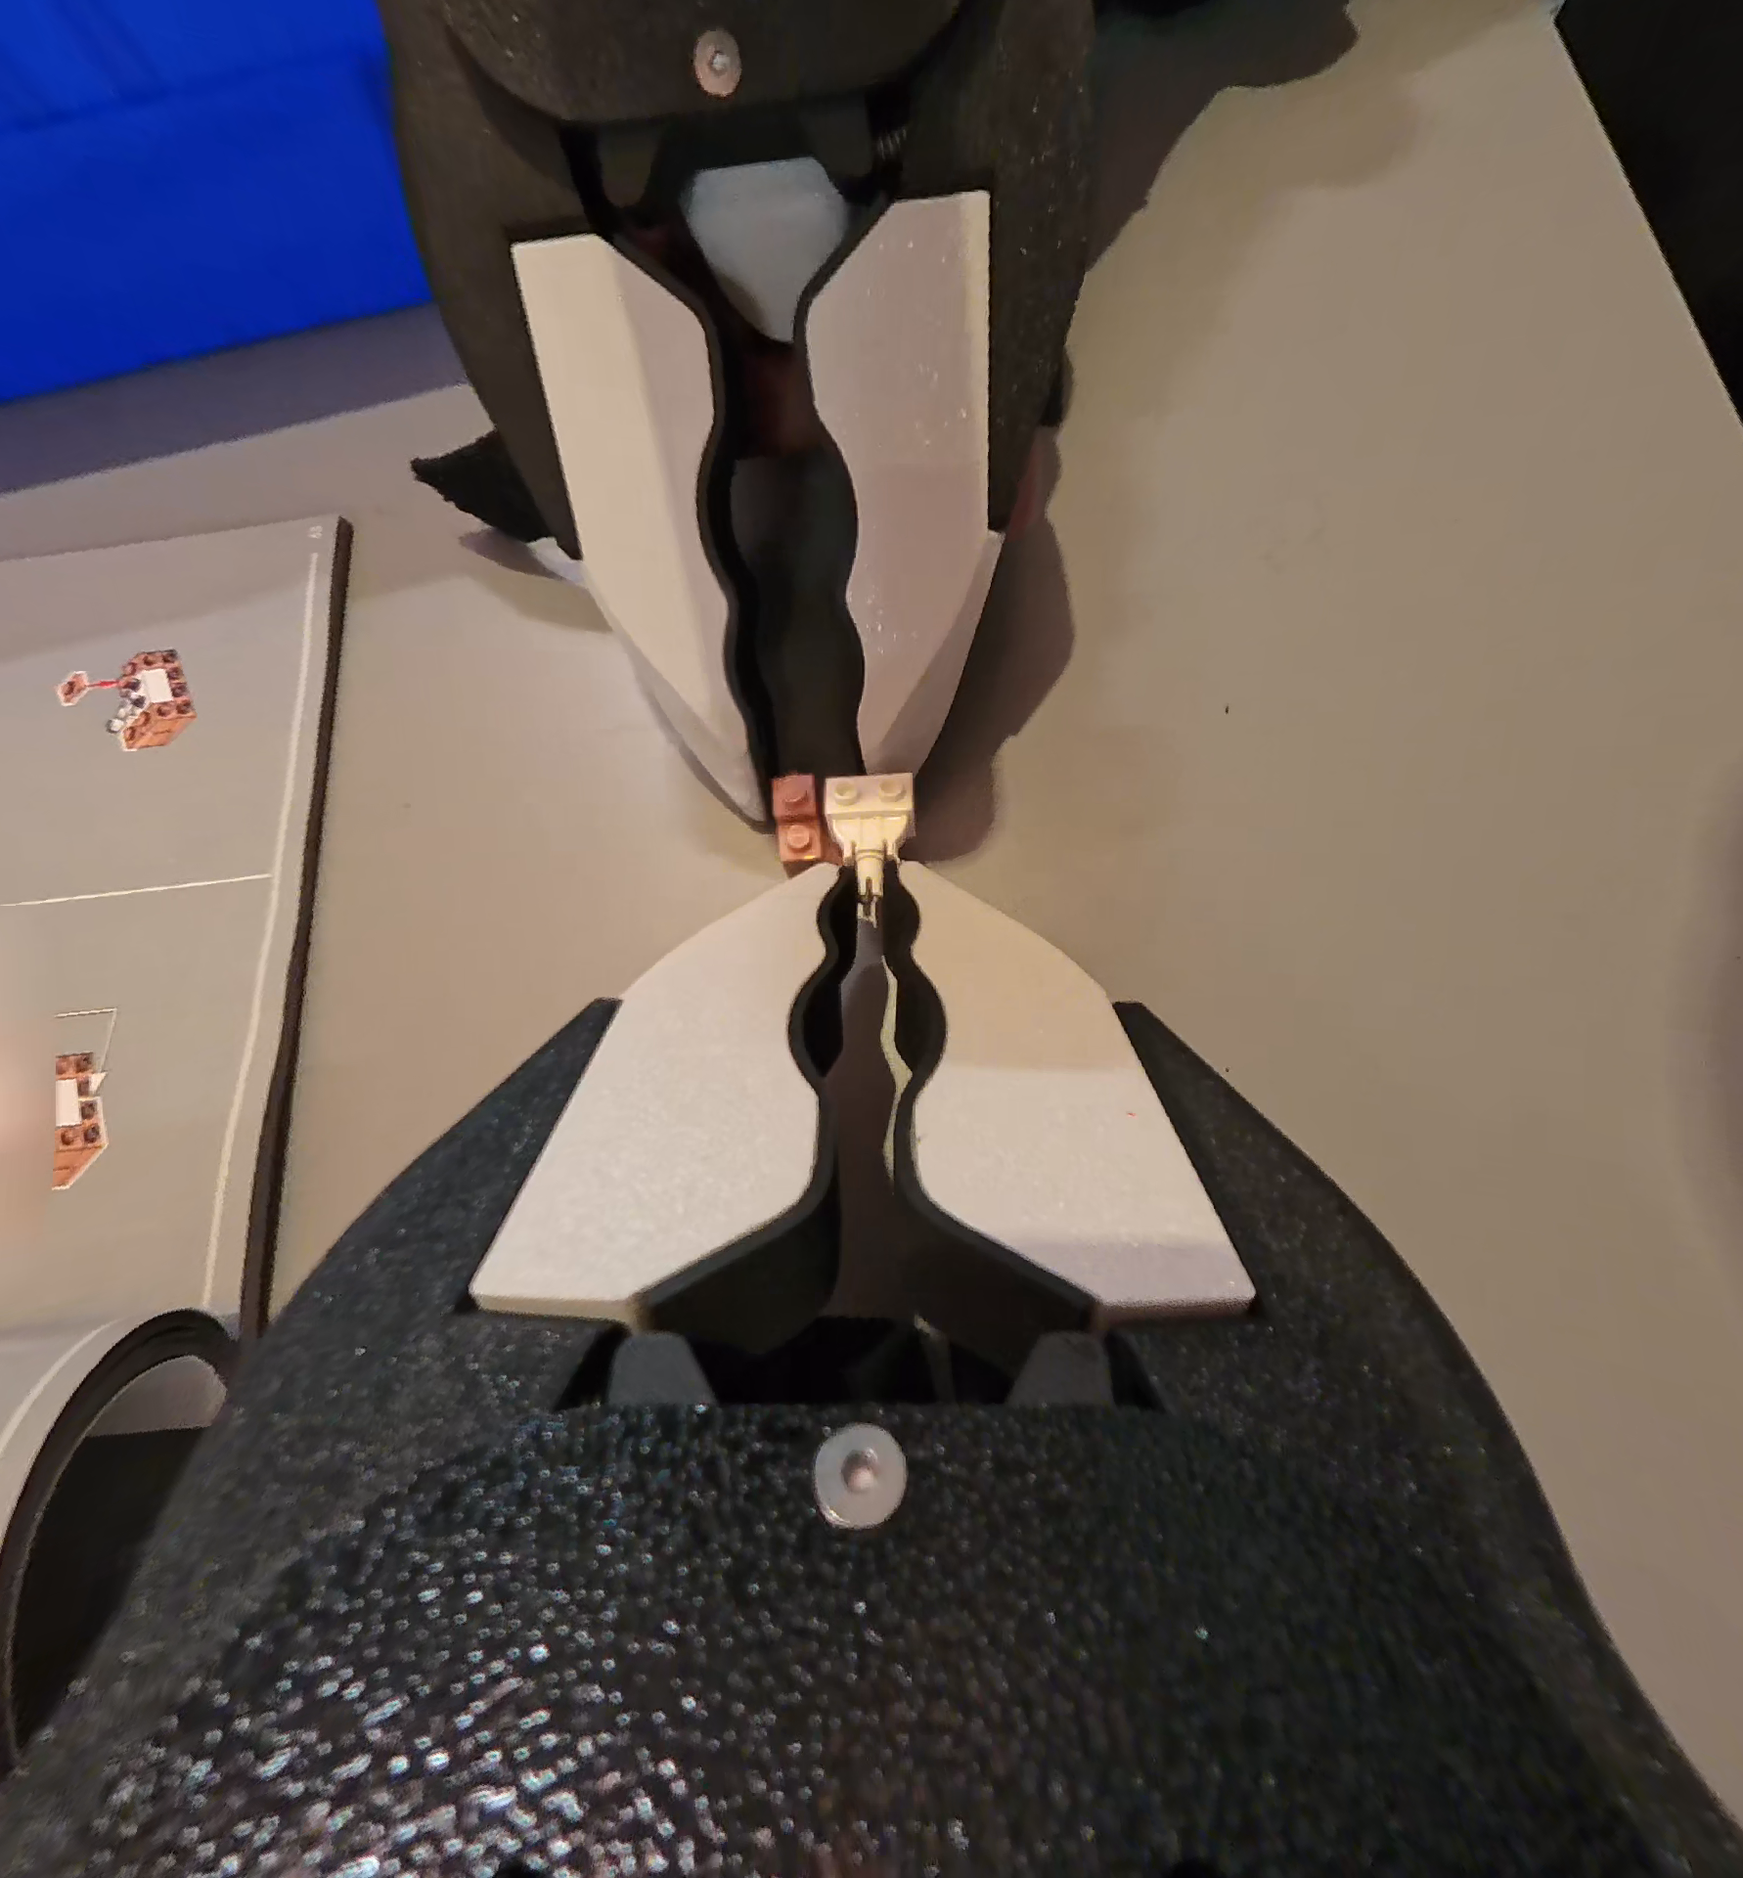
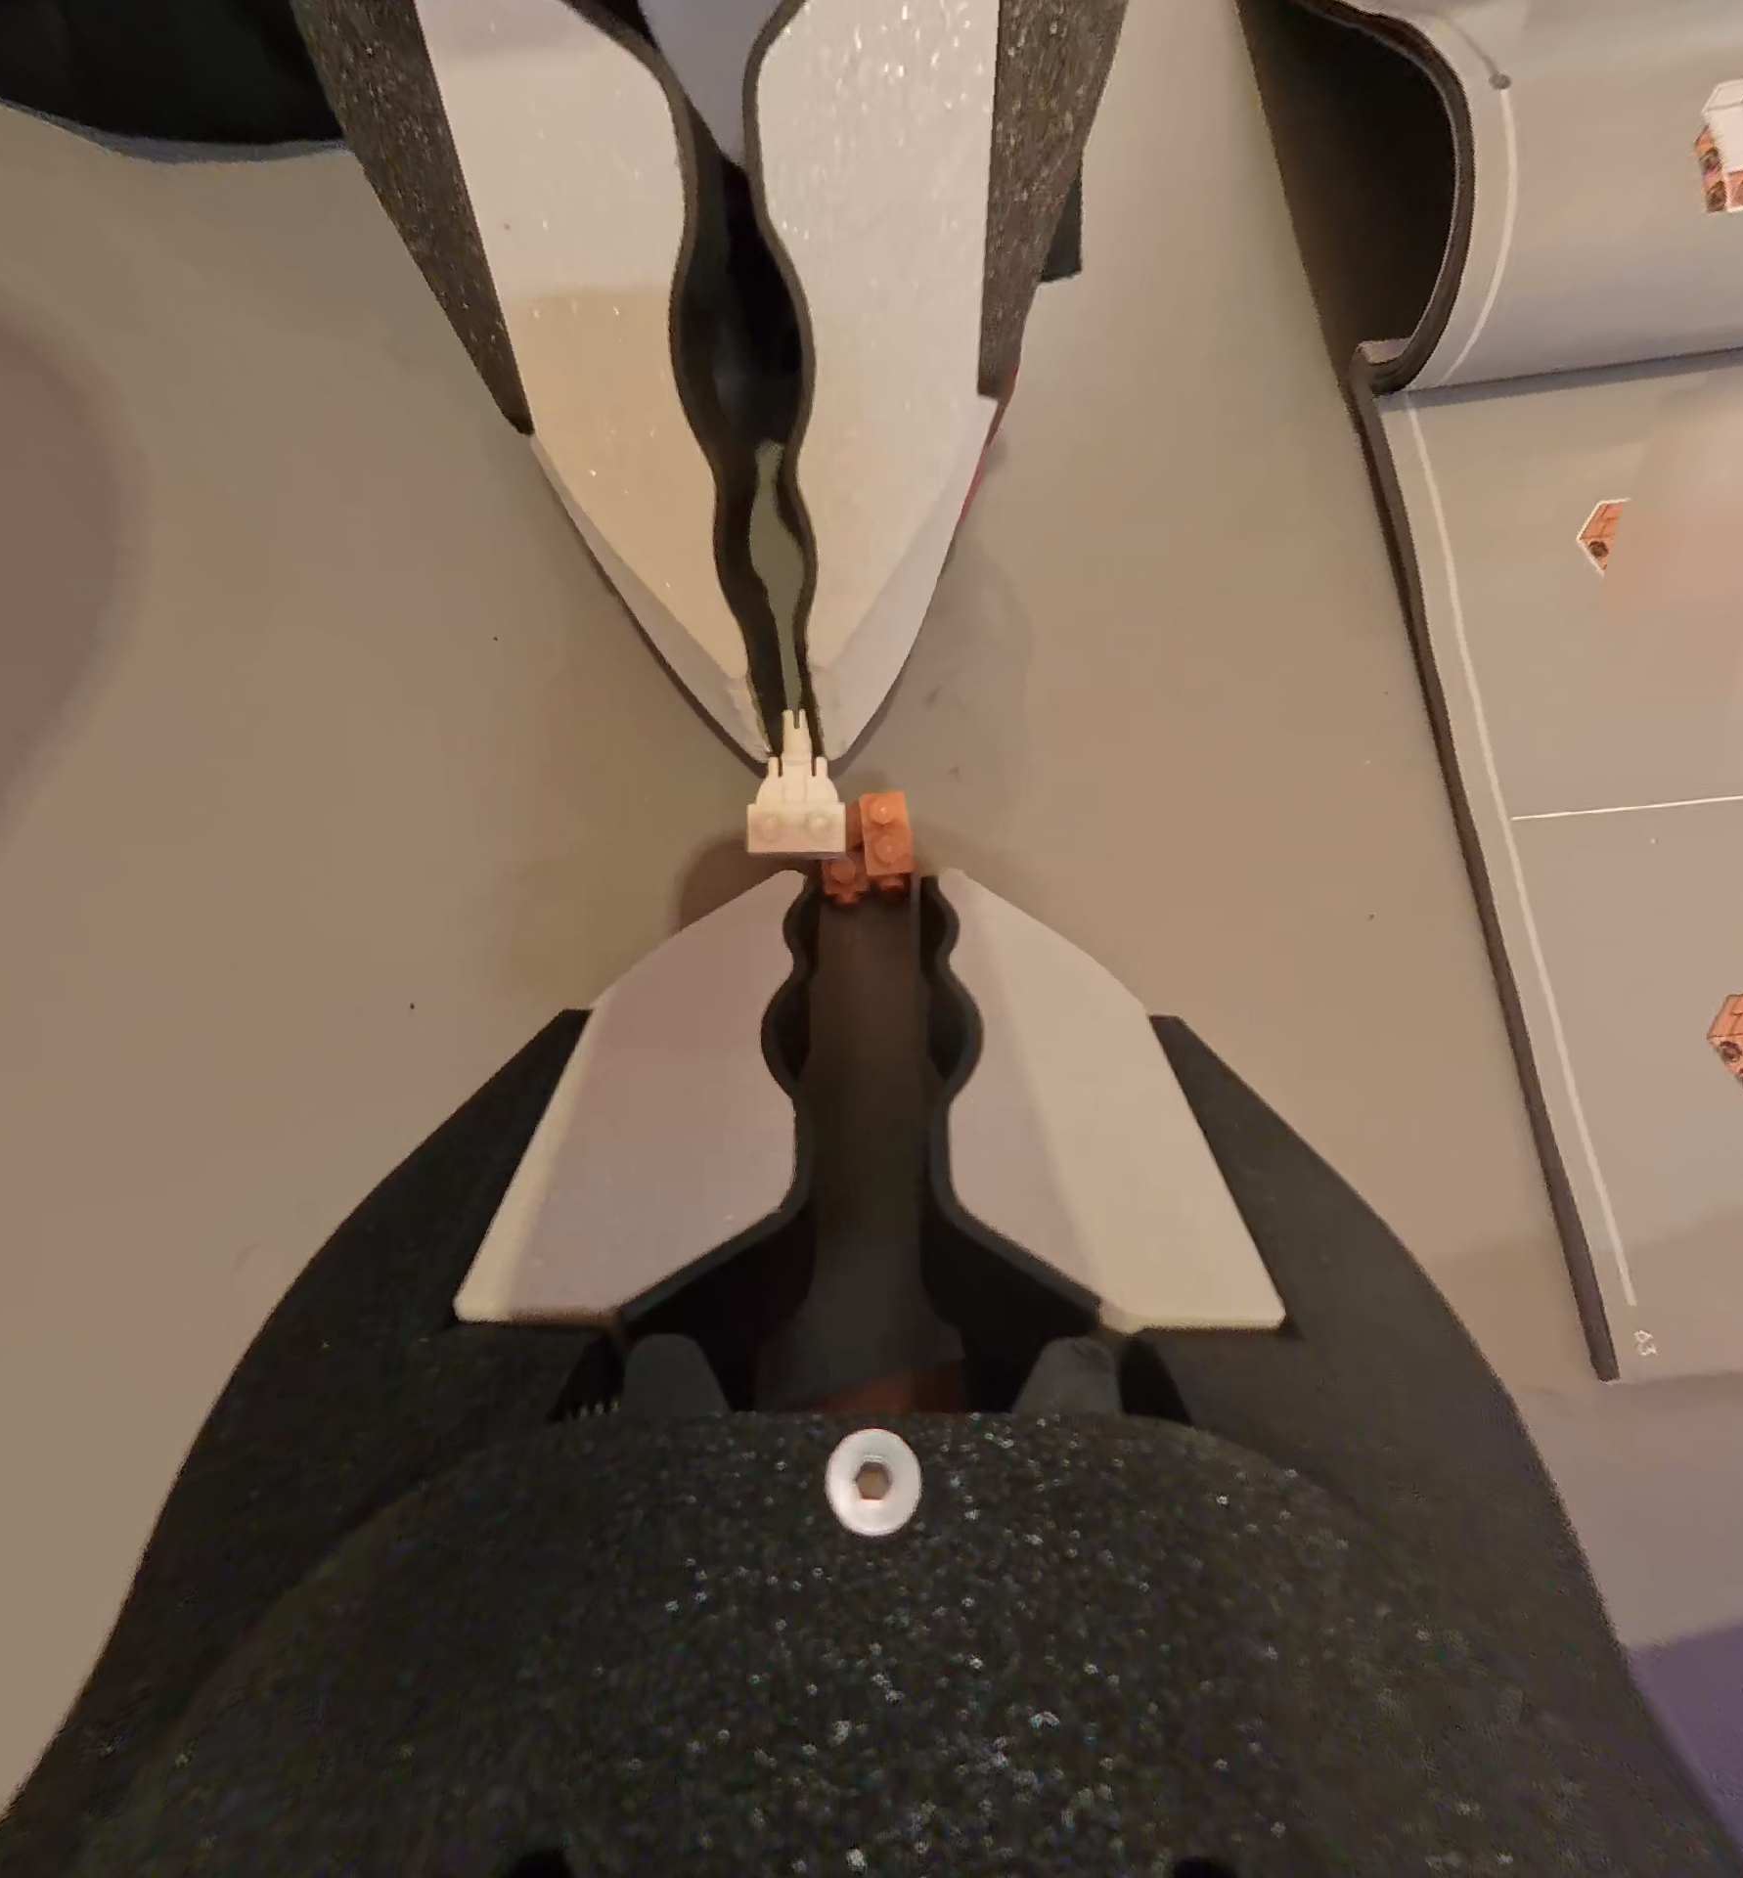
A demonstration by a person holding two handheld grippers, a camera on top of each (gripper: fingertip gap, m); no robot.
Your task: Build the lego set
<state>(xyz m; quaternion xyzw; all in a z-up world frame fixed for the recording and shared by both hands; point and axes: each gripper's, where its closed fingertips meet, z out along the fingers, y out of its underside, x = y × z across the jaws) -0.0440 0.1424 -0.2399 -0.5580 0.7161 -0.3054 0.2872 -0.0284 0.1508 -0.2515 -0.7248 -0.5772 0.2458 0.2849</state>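
My left gripper (image 1: 867, 886) is shut on the thin stem of a small white brick piece (image 1: 869, 810), with its two-stud plate sticking out past the fingertips. It also shows in the right wrist view (image 2: 794, 821), at the tips of the left gripper (image 2: 791, 747). My right gripper (image 2: 860, 894) is shut on a small brown brick assembly (image 2: 883, 838). In the left wrist view the brown brick (image 1: 796, 825) sits at the tips of the right gripper (image 1: 832, 777). The two grippers face each other tip to tip above the grey table (image 1: 1355, 711). The white and brown pieces are side by side and touch or nearly touch.
An open instruction booklet (image 1: 115, 915) with brick drawings lies on the table to my left; it also shows in the right wrist view (image 2: 1609, 813). A blue surface (image 1: 136, 203) lies beyond the table's far edge. Only a small space, under 4 cm, lies between the two pairs of fingers.
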